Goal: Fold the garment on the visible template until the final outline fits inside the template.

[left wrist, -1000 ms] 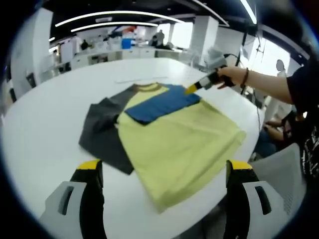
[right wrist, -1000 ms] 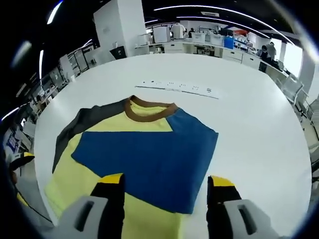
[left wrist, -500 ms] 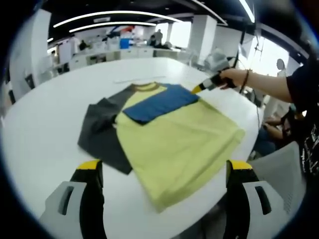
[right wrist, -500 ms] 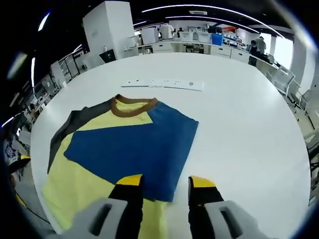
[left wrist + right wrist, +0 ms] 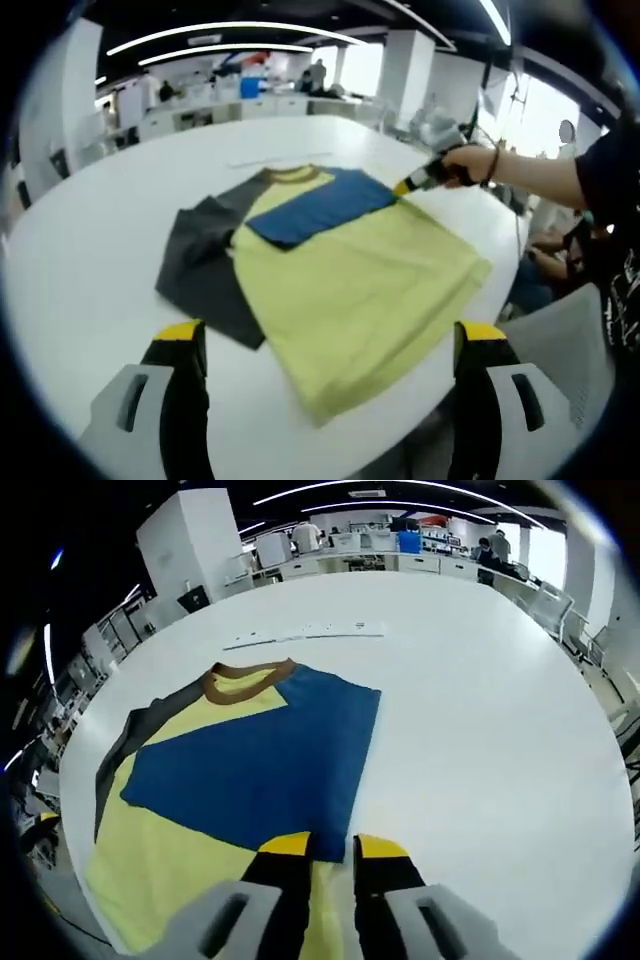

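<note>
Garment [image 5: 340, 270] lies flat on white table [image 5: 90, 260] in the left gripper view: yellow body toward the near right edge of the table, blue sleeve [image 5: 320, 205] folded over the upper chest, dark grey sleeve [image 5: 205, 270] spread out to the left, brown collar [image 5: 293, 176] at the far end. Left gripper [image 5: 328, 345] hangs above the near table edge, jaws spread wide, nothing between them, well clear of the cloth. Right gripper [image 5: 408, 184] comes in from the right in a person's hand [image 5: 470, 162], yellow tips at the blue sleeve's far corner (grip itself too small to read here).

Right gripper view: garment [image 5: 170, 830] on table [image 5: 480, 750], collar [image 5: 245, 673] away from the camera, blue sleeve [image 5: 260, 765] across the chest. Right gripper [image 5: 328, 846] jaws nearly together at the blue sleeve's near edge; whether cloth is pinched, cannot tell. Paper strip [image 5: 305, 632] lies beyond the collar.
</note>
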{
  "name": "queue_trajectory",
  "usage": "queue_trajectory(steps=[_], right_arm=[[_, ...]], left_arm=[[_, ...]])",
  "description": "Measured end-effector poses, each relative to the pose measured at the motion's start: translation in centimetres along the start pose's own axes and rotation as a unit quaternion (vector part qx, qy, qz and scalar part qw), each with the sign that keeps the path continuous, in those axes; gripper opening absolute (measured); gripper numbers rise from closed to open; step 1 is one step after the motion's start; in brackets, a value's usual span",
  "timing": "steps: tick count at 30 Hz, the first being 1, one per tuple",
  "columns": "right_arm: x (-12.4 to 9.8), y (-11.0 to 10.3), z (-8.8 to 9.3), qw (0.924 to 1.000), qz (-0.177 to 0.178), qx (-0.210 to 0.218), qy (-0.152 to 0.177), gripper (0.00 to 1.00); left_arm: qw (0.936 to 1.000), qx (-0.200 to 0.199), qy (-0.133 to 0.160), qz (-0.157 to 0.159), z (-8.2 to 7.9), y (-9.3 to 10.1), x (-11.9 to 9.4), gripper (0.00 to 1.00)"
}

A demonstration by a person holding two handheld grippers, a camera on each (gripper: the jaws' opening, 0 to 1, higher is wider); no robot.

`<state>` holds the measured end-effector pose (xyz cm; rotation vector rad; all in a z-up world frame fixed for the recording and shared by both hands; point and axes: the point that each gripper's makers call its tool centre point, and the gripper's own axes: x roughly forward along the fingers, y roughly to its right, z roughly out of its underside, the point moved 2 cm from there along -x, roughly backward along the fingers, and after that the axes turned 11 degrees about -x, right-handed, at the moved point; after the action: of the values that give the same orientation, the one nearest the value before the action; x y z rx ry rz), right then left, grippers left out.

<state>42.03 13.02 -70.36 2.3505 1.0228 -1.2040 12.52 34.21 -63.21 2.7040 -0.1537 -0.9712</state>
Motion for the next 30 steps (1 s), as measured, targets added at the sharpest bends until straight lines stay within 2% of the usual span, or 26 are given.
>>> queue_trajectory(steps=[10,13,18,30], right_arm=[[0.6,-0.1,0.1,0.9999,0.003,-0.010,0.001,0.05],[0.6,0.0,0.0,0.9999,0.002,-0.011,0.002,0.01],[0.6,0.3,0.1,0.9997,0.000,-0.023,-0.003,0.00],[-0.1,3.1,0.8,0.9987,0.015,-0.045,-0.020,0.00]], left_arm=[[1.0000,-0.003,-0.001,-0.004,0.2,-0.2,0.0,0.99],[1.0000,-0.001,-0.001,-0.004,0.1,-0.1,0.0,0.99],[1.0000,-0.001,0.001,-0.006,0.1,-0.2,-0.2,0.99],[1.0000,-0.005,0.006,-0.006,0.1,-0.4,-0.2,0.99]])
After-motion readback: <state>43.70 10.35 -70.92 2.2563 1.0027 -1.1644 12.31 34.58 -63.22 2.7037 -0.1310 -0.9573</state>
